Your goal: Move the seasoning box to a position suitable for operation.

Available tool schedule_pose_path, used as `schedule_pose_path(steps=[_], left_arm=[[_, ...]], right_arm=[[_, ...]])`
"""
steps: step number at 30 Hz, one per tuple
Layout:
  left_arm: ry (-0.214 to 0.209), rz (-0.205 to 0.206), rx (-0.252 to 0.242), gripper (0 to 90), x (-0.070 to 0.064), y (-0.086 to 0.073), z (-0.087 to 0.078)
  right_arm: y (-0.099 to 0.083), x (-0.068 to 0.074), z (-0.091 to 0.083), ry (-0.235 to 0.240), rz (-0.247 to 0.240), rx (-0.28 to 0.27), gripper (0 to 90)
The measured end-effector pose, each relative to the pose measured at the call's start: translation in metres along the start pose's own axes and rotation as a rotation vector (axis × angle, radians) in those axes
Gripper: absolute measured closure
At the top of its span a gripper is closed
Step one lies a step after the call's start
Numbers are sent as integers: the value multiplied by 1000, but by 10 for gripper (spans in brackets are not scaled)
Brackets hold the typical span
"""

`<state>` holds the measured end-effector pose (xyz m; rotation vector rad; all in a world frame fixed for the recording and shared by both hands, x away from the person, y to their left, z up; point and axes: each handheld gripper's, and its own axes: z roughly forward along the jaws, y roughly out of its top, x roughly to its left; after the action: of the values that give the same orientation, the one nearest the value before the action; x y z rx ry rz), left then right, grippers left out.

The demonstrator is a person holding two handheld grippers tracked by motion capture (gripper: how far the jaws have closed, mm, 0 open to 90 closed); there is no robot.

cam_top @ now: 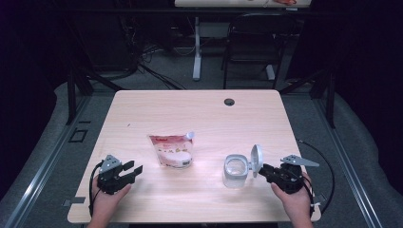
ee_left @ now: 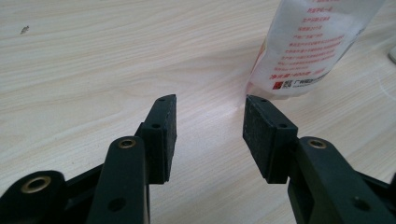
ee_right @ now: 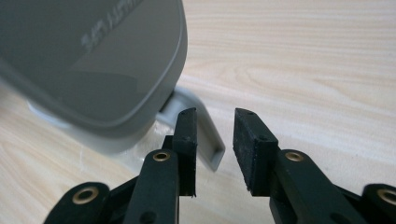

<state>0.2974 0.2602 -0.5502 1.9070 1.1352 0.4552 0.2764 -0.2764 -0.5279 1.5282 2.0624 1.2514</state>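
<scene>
- Surface (cam_top: 199, 109): pale wood with much bare room, so the main risk is spillage across it. If the pouch's contents are meant for the container, a poor tilt would scatter them here.
- Pouch (cam_top: 172, 150): it sits near the middle of the surface, spout corner at its upper right, just ahead of the left hand-held gripper (cam_top: 132, 171), whose jaws stand wide apart and hold nothing. Soft film may buckle or slide away if pinched low, and it could tip. In the left gripper view the pouch (ee_left: 312, 44) is cut off at the top, so its fill level and whether the cap is on are hard to judge.
- Container (cam_top: 235, 171): clear, standing right of the pouch, its hinged lid (cam_top: 256, 159) raised. A nudge from the right could push the light box over or swing the lid shut.
- Right hand-held gripper (cam_top: 262, 171): jaws narrowly parted, empty, right beside the lid's latch tab (ee_right: 205, 140). I cannot tell whether one jaw touches it. The lid (ee_right: 88, 60) looms blurred in the right gripper view and hides the container's mouth.
</scene>
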Motion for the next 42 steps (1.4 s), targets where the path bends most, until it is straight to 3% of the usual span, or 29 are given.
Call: schedule_pose_path(steps=[14,17,23,29,42], left_arm=[[2,-9,-6,550,0,1,1],[1,-8,-6,549,0,1,1],[2,-7,-6,549,0,1,1],[3,-3,-7,549,0,1,2],[2,-1,-3,547,-1,1,1]], right_arm=[[-15,12,0,12,-96,10,653],[-17,16,6,-17,-131,15,628],[-16,18,16,-68,-141,8,629],[-15,17,20,-85,-141,-13,640],[-10,15,26,-62,-203,-4,714]])
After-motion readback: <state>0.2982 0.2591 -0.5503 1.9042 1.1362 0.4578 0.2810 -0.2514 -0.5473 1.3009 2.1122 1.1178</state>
